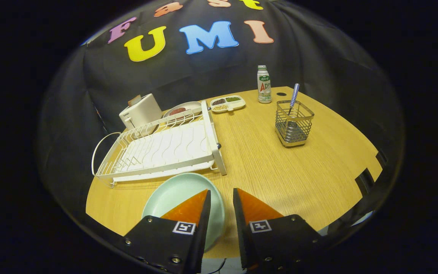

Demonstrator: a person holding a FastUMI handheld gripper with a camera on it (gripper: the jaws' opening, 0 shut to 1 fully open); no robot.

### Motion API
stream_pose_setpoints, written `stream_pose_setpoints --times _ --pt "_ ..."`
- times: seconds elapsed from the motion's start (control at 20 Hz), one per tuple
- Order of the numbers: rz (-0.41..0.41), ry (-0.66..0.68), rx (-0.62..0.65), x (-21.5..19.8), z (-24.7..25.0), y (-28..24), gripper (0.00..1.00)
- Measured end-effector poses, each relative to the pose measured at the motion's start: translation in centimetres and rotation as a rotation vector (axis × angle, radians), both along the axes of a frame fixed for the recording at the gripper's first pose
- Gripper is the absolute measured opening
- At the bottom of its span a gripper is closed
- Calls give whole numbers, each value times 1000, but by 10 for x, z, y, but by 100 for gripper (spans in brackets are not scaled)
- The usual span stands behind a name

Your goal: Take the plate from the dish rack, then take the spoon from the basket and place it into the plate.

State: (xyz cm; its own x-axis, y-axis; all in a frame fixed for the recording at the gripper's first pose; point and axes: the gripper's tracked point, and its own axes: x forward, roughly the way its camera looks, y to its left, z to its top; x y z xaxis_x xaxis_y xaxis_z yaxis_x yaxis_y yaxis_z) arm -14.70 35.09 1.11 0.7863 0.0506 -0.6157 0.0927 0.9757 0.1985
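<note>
Gripper [221, 198] fingers apart just a narrow gap, holding nothing. Plate [177, 194] already flat on the table [280, 167], under the left finger, just in front of the empty rack [165, 146]. Spoon [293, 99] standing handle-up in the basket [294, 123] at about 1 o'clock, well beyond the fingers. Next up, probably: go high over the basket, open wider, pinch the handle near the top, lift straight up to avoid snagging the wire. Bottle [264, 84] just behind, at 12 o'clock from the basket, so no overshooting.

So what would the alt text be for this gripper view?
A pale green plate lies flat on a wooden table under the gripper, whose jaws stand slightly apart, gripping nothing. Beyond sit a white dish rack and a wire basket holding a spoon.
</note>
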Motion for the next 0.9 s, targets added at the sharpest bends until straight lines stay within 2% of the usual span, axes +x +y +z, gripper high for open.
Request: stream_pose_setpoints --times 0.45,0.7,0.9 --pt "-14 -31 -11 6 17 -6 37" --pt "-109 -99 -18 26 48 -40 37" --pt "-219 -155 -54 60 74 -85 37"
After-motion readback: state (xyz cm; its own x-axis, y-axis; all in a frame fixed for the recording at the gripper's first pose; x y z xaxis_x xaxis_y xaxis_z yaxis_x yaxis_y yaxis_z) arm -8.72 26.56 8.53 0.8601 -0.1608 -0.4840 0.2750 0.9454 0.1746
